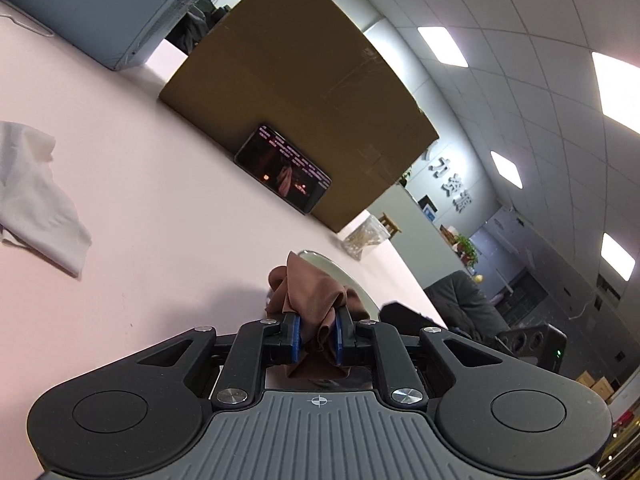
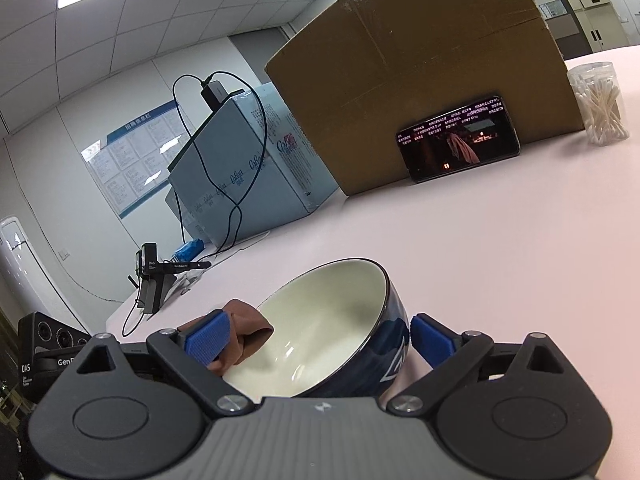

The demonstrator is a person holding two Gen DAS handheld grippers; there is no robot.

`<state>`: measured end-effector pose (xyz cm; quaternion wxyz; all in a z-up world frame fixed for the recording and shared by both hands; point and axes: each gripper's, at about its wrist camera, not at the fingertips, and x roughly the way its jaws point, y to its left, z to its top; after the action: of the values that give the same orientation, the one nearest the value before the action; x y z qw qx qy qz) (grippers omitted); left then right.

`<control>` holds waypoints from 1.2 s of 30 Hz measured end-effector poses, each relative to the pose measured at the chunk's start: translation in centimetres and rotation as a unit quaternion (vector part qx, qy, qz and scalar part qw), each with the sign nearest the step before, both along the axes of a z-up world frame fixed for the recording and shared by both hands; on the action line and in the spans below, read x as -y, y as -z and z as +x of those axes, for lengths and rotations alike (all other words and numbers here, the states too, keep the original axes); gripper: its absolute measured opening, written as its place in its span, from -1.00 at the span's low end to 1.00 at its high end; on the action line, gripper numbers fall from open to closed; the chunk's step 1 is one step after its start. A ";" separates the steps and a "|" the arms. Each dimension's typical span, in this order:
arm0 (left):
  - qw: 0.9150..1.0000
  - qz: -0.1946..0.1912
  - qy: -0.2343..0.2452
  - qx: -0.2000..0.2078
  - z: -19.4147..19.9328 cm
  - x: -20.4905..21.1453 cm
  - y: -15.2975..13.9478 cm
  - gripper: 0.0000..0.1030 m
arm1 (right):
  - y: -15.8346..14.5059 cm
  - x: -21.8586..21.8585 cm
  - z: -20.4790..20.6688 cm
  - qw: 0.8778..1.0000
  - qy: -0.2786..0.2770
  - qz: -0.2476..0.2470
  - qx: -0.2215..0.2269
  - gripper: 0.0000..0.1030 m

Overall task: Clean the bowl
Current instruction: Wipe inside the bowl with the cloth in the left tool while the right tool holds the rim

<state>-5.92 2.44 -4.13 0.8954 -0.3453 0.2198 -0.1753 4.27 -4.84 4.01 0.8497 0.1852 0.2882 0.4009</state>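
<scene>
A bowl [image 2: 320, 320], cream inside and dark blue outside, is tilted between the fingers of my right gripper [image 2: 320, 340], which is shut on it across its width. Its opening faces up and to the left. In the left wrist view only an arc of the bowl's rim [image 1: 348, 276] shows behind the cloth. My left gripper [image 1: 318, 338] is shut on a bunched brown cloth [image 1: 312, 292]. The cloth [image 2: 248, 332] lies against the bowl's left rim, partly behind my right gripper's left pad [image 2: 208, 338].
A pink table [image 2: 480, 240] carries a big cardboard box [image 2: 420, 60] with a lit phone [image 2: 458, 138] leaning on it. A jar of cotton swabs [image 2: 598, 104] stands to the right, a blue-grey box [image 2: 240, 168] with a cabled charger to the left. A white cloth [image 1: 32, 192] lies apart.
</scene>
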 end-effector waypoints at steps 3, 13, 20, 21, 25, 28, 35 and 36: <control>1.000 -0.011 -0.018 -0.008 1.7 -0.3 0.2 -0.67 | 0.0 0.1 0.0 1.000 0.000 -0.001 0.000 0.92; 1.000 0.021 -0.009 -0.009 2.5 0.5 -0.1 -0.67 | 0.1 0.2 -0.1 1.000 -0.002 -0.005 -0.004 0.92; 0.999 0.026 0.025 -0.007 0.6 0.7 -0.3 -0.66 | 0.1 0.0 -0.1 1.000 -0.001 -0.007 -0.003 0.92; 0.999 0.026 0.024 -0.009 1.1 0.6 -0.3 -0.66 | 0.1 0.0 -0.1 1.000 0.000 -0.008 -0.002 0.92; 0.998 0.044 0.031 -0.017 4.4 1.0 -0.5 -0.66 | 0.1 -0.1 -0.2 1.000 -0.001 -0.014 -0.002 0.91; 0.997 0.061 0.048 -0.019 6.3 1.7 -0.9 -0.66 | -0.3 -0.5 -0.6 0.999 -0.008 -0.044 0.010 0.91; 0.997 0.059 0.050 -0.017 6.5 1.8 -0.7 -0.66 | -1.2 -1.0 -2.3 0.990 -0.047 -0.117 0.063 0.91; 0.997 0.060 0.049 -0.017 6.5 1.7 -0.7 -0.66 | -1.4 -0.9 -2.6 0.989 -0.051 -0.118 0.071 0.91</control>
<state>0.54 0.70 -3.46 0.9007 -0.2828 0.2624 -0.1999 1.68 -3.93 5.42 0.8626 0.0397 0.2811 0.4186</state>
